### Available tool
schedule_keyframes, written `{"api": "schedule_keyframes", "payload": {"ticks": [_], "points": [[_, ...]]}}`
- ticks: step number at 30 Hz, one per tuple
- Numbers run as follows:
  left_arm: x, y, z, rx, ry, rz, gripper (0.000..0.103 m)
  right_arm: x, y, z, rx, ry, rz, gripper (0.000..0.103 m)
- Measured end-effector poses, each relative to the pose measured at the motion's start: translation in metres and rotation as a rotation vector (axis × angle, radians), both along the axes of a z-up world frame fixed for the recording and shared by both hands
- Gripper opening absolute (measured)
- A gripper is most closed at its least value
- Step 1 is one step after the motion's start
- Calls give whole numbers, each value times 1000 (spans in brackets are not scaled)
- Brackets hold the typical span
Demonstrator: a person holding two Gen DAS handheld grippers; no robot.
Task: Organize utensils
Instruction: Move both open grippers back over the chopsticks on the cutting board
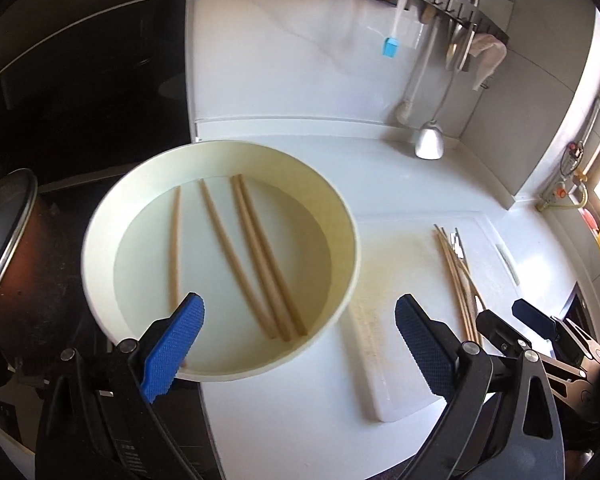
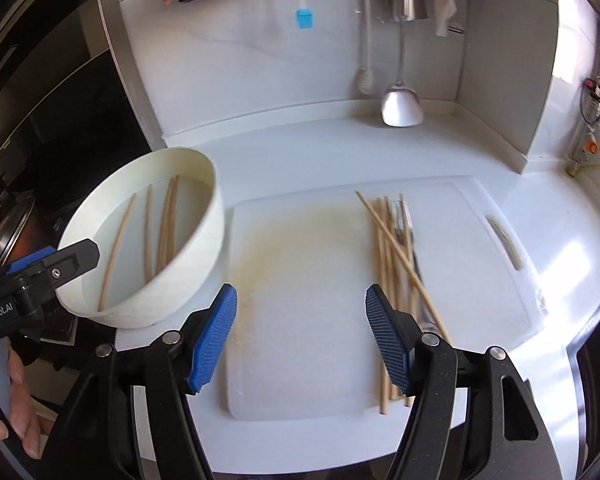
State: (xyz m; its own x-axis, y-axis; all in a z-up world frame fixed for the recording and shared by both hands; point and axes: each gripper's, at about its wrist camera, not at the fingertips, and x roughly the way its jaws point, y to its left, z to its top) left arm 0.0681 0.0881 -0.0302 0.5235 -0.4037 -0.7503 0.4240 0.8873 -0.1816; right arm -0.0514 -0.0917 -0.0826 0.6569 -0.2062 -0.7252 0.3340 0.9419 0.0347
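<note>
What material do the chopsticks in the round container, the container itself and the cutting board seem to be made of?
Chopsticks: probably wood or bamboo; matte tan, no shine.
Round container: probably paper or thin plastic; cream, dull, thin straight wall.
Cutting board: likely plastic; white, slightly translucent, with brownish staining and a moulded handle slot.

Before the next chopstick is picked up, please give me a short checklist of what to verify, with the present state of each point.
1. Left gripper empty, jaws apart: ok.
2. Right gripper empty, jaws apart: ok.
3. Chopsticks on the cutting board in view and uncovered: ok, though they cross each other, so taking one alone may be difficult.
4. White bowl upright with room inside: ok; four chopsticks lie in it.
5. Cutting board flat on the counter: ok.
6. Dark utensils mixed under the pile, kind and number: cannot tell.
</note>
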Motion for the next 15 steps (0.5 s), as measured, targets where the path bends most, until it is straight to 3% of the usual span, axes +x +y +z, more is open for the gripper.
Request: {"api": "schedule_keyframes", "payload": {"ticks": [8, 12, 15], "points": [[-33, -69, -4, -19, 7, -5, 95, -54, -78, 1, -30, 24, -59, 64], [-54, -105, -9, -17, 8, 49, 95, -78, -112, -8, -44, 18, 18, 64], [-73, -127, -15, 45, 6, 121, 95, -87, -136, -12, -24, 24, 103, 64]]}}
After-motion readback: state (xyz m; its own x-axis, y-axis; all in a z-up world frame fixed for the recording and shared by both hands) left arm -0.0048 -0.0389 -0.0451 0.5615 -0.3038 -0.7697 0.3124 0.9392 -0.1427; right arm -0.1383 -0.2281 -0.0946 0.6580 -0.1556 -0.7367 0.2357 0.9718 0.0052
